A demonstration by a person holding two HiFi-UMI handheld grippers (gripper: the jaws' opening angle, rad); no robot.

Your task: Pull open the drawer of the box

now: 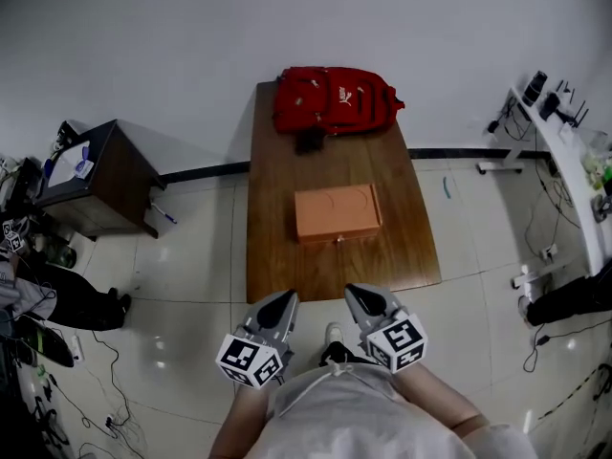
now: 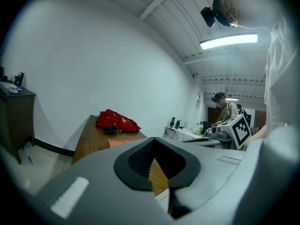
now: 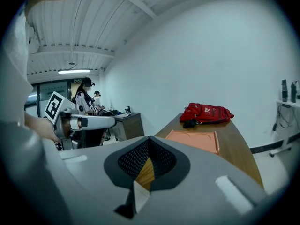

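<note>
An orange flat box lies in the middle of the brown table, its drawer front facing the near edge and closed. Both grippers hover off the near table edge, well short of the box. My left gripper is shut and empty; my right gripper is shut and empty too. The right gripper view shows the box ahead on the table. In the left gripper view only a sliver of the box shows above the jaws.
A red backpack lies at the table's far end against the wall. A dark cabinet stands to the left, a white desk to the right. Cables and bags litter the floor at left.
</note>
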